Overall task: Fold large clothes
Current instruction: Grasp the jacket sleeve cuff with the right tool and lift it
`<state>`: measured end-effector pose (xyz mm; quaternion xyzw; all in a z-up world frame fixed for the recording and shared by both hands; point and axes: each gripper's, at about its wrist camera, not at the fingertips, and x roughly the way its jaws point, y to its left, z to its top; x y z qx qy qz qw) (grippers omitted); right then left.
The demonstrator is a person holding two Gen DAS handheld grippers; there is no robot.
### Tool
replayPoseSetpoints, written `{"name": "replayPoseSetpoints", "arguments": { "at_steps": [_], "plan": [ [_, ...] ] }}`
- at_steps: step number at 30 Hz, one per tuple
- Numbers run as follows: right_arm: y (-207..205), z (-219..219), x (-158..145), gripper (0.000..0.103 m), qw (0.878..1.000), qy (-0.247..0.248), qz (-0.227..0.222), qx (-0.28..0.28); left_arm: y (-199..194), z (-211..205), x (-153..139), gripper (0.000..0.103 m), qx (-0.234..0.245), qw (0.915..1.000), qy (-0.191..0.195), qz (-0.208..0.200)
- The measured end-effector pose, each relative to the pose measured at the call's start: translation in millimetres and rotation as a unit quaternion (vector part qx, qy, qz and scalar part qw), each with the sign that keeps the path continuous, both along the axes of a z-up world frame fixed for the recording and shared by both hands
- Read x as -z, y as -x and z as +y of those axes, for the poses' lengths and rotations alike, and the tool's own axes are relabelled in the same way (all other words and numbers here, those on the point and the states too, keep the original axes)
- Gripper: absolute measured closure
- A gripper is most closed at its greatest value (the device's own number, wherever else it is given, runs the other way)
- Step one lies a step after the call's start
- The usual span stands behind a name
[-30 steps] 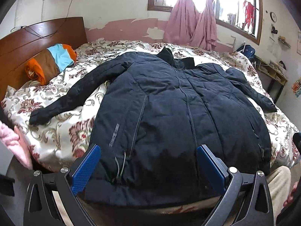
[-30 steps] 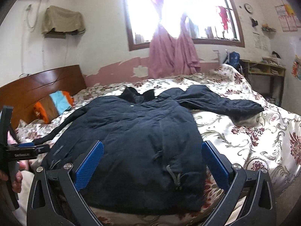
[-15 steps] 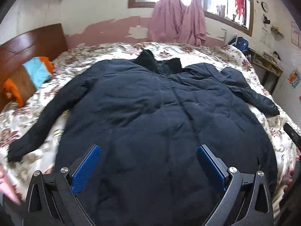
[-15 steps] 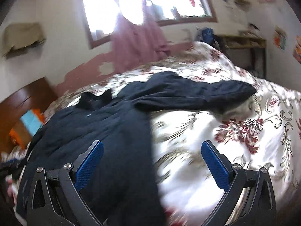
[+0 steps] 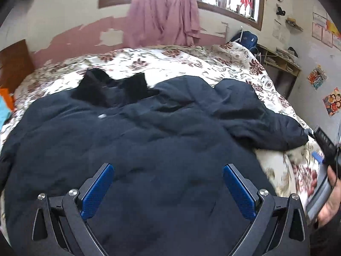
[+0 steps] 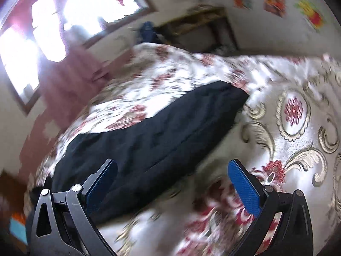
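— Where's the coat point(image 5: 149, 149)?
— Spread flat on the flowered bed point(image 5: 187, 61), one sleeve point(image 6: 153, 136) stretched sideways
— The claws?
— Left claw point(image 5: 168, 189) and right claw point(image 6: 174, 189) both gape wide, holding nothing

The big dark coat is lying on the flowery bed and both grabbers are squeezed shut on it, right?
Not quite. The coat does lie on the flowery bed, but both grabbers are open and hold nothing. The left wrist view shows the left gripper spread wide over the coat; the right wrist view shows the right gripper open by the sleeve.
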<state>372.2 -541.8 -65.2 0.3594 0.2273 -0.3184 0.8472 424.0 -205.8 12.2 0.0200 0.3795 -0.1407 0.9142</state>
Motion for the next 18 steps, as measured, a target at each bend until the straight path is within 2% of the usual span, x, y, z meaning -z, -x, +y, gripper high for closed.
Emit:
{"name": "replayPoseSetpoints", "arguments": {
  "at_steps": [2, 5, 9, 12, 14, 16, 17, 18],
  "plan": [
    [-6.4, -27.0, 14.4, 0.001, 0.999, -0.049, -0.008, 0.003, -20.5, -20.2, 6.0, 0.0, 0.005, 0.9999, 0.008, 0.009],
    [-10.6, -52.1, 31.4, 0.001, 0.996, -0.085, -0.038, 0.006, -45.7, -45.1, 16.7, 0.0, 0.006, 0.9998, 0.007, 0.017],
    [-21.4, -65.8, 51.4, 0.001, 0.989, -0.119, -0.083, -0.007, -68.8, -70.1, 29.8, 0.0, 0.004, 0.9997, 0.0, 0.024],
    [-25.3, -73.6, 71.6, 0.001, 0.98, -0.165, -0.109, 0.003, -76.8, -79.4, 44.1, 0.0, 0.009, 0.999, -0.008, 0.044],
    [-25.5, -74.4, 77.6, 0.008, 0.979, -0.168, -0.118, 0.014, -79.7, -83.6, 53.8, 0.0, 0.01, 0.9985, -0.01, 0.052],
    [-25.6, -73.6, 79.3, 0.036, 0.978, -0.165, -0.128, 0.02, -81.6, -84.6, 61.4, 0.0, 0.01, 0.9982, -0.005, 0.058],
    [-27.2, -73.7, 80.2, 0.04, 0.977, -0.165, -0.133, 0.021, -82.5, -84.5, 64.5, 0.0, 0.009, 0.9981, -0.003, 0.061],
    [-26.0, -73.3, 81.3, 0.052, 0.976, -0.167, -0.141, 0.023, -83.9, -83.9, 68.0, 0.0, 0.009, 0.9979, 0.001, 0.064]
  ]
}}
